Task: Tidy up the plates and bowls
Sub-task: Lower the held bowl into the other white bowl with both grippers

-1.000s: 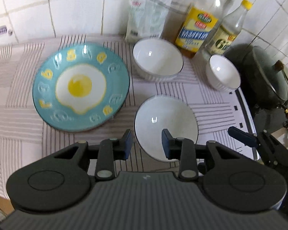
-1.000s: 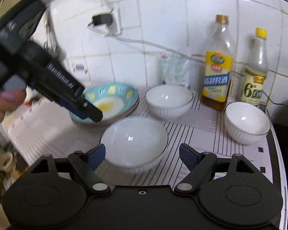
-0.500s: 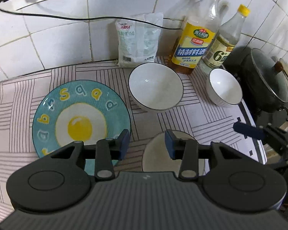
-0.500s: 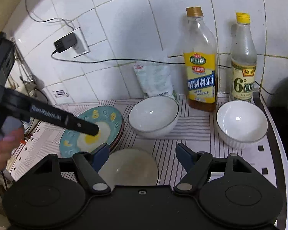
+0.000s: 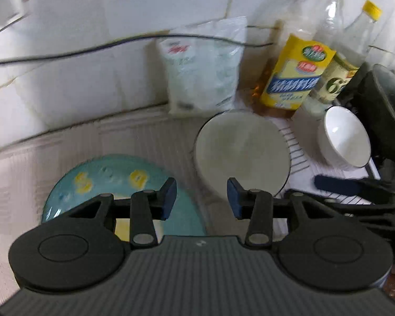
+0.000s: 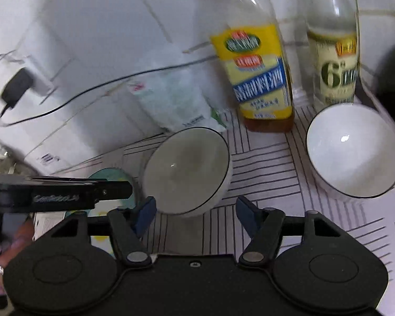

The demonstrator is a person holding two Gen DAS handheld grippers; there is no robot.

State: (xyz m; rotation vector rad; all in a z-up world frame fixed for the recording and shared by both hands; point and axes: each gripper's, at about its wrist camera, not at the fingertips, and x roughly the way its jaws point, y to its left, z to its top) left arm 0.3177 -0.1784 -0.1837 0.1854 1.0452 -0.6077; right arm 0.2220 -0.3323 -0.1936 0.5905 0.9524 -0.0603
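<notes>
A white bowl (image 6: 187, 168) stands mid-counter, just ahead of my right gripper (image 6: 196, 210). Its jaws are closing, with the bowl's near side between the fingertips but not pressed by them. A smaller white bowl (image 6: 352, 150) sits to the right by the bottles. The teal egg plate (image 5: 105, 181) lies at the left, partly under my left gripper (image 5: 201, 197), which is open with nothing in it and hovers between the plate and the middle bowl (image 5: 242, 152). The left gripper (image 6: 118, 192) crosses the right wrist view. The right gripper (image 5: 329, 192) shows beside the small bowl (image 5: 345, 137).
A yellow-labelled oil bottle (image 5: 295, 79), a second bottle (image 5: 339, 79) and a white bag (image 5: 202, 71) stand against the tiled wall. A dark pot (image 5: 381, 110) sits at the right edge. A plug (image 6: 15, 87) and its cable hang on the wall. A hand (image 6: 2, 242) holds the left gripper.
Both grippers have moved forward toward the wall. The nearest bowl has dropped out of sight beneath them. The right gripper's jaws have narrowed and the left's have widened a little.
</notes>
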